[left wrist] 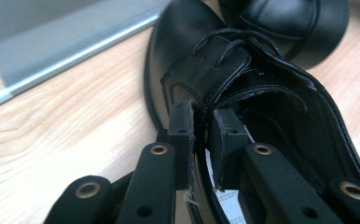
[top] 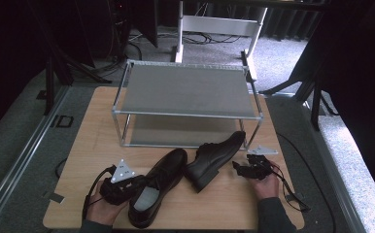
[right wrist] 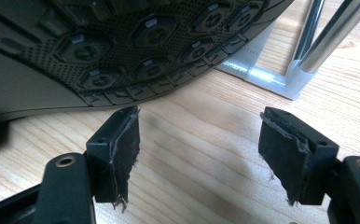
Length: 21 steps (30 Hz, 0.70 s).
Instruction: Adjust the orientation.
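Wooden surface (top: 93, 145), dark room behind. Left gripper (left wrist: 200, 122) pinches the collar of the upright shoe (top: 157, 190), one jaw inside, one outside; grip made, lift pending. Right gripper (right wrist: 199, 151) stands wide, empty, beside the tipped shoe (top: 216, 158). Both shoes lie before the two-tier rack (top: 188, 114); neither shelved, by my reading.

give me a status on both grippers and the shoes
Left gripper shut on near shoe collar. Right gripper open, empty, beside tipped shoe. Rack unobstructed.
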{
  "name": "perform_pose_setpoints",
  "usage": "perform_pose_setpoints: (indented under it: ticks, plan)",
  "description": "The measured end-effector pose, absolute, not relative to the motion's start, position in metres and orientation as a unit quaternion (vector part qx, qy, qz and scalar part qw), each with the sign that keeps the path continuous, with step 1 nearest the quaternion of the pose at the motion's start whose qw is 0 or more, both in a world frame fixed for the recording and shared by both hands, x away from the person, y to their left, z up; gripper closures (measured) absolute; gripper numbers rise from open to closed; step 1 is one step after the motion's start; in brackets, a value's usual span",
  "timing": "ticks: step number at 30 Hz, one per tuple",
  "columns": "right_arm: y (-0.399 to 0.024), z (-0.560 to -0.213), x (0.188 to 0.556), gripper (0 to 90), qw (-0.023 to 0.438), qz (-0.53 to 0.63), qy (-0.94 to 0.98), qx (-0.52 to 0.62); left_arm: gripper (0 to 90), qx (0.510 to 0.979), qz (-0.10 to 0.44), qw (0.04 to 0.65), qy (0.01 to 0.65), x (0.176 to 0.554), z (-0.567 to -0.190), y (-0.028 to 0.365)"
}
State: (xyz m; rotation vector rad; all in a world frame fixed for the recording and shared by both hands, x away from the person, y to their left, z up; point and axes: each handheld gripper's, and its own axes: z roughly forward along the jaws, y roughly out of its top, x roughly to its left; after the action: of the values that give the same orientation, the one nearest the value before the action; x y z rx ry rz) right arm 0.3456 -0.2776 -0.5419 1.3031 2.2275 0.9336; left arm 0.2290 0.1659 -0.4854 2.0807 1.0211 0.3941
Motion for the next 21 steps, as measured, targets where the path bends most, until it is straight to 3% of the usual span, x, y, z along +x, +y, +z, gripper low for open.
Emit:
perform_pose_setpoints:
  ticks: [13, 21]
  plan:
    - [-0.277, -0.543, 0.346, 28.6, 0.197, 0.331, 0.798, 0.464, 84.3, 0.759, 0.210, 0.405, 0.464, 0.242, -0.477, 0.184]
    - [-0.277, -0.543, 0.346, 28.6, 0.198, 0.330, 0.799, 0.463, 84.2, 0.727, 0.239, 0.411, 0.496, 0.262, -0.488, 0.175]
